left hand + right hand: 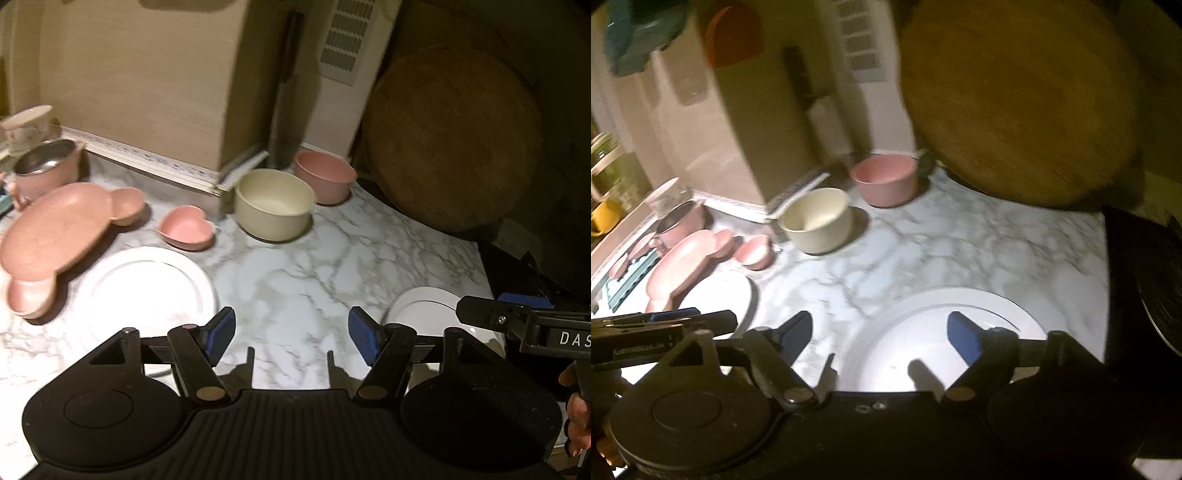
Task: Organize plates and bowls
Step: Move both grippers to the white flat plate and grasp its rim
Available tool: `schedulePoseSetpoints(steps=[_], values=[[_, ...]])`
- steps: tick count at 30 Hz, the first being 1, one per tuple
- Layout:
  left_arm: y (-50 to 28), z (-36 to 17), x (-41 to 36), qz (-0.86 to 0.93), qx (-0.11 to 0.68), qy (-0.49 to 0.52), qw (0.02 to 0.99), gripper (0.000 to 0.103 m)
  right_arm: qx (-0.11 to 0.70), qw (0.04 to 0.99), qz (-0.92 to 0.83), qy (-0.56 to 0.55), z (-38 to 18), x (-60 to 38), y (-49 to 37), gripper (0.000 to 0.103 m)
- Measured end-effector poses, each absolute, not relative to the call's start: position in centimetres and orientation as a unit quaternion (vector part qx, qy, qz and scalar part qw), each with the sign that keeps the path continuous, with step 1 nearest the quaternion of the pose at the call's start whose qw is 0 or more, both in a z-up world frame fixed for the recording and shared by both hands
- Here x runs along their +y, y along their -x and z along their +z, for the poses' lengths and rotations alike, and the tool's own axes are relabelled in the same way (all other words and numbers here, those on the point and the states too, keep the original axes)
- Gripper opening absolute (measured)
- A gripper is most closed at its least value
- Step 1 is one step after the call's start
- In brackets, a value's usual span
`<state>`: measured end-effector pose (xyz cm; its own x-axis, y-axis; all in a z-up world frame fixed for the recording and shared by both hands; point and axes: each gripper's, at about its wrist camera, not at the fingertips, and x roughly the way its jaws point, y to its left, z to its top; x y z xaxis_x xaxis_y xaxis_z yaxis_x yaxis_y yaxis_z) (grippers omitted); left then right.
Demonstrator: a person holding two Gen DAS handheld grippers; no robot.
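My left gripper (pixel 293 338) is open above bare marble, nothing between its blue pads. A white plate (pixel 147 288) lies just left of it, and a second white plate (pixel 424 306) lies to its right. My right gripper (pixel 879 338) is open over that second white plate (pixel 923 332), holding nothing. Farther back stand a cream bowl (pixel 275 205), a pink bowl (pixel 325 177), a pink heart-shaped dish (pixel 186 227) and a pink bear-shaped plate (pixel 55 236). The right gripper (pixel 517 317) also shows at the right edge of the left wrist view.
A pink cup with a steel liner (pixel 46 166) and a flowered white bowl (pixel 27 125) stand at the far left. A round wooden board (pixel 450 136) leans at the back right. A wooden cabinet panel (pixel 147 81) rises behind the marble counter (pixel 314 266). A dark edge borders the counter's right side.
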<state>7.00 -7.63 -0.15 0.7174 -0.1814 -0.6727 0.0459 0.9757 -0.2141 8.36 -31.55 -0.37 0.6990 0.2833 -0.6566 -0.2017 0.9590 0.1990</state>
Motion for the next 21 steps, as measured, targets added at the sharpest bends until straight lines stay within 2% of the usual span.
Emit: schedulePoseSetpoints(steps=[2,4,8,18,21], values=[[-6.4,0.1,-6.8,-0.051,0.359,0.091,0.928,0.080,0.356,0.923,0.142,-0.043,0.0,-30.0,-8.3,0.089],[-6.0,0.5,-5.8,-0.040,0.348,0.092,0.932,0.080,0.348,0.925,0.147,-0.033,0.3,-28.6,-8.3,0.096],[-5.6,0.8,-3.6,-0.018,0.342,0.099,0.934,0.080,0.326,0.930,0.170,-0.017,0.8,-26.0,-8.3,0.102],[-5.4,-0.6,1.5,0.049,0.353,0.118,0.927,0.080,0.329,0.915,0.233,0.001,0.1,-19.4,-10.7,0.102],[-5.6,-1.4,2.8,0.070,0.362,0.124,0.921,0.080,0.335,0.909,0.248,0.013,-0.5,-17.6,-11.5,0.100]])
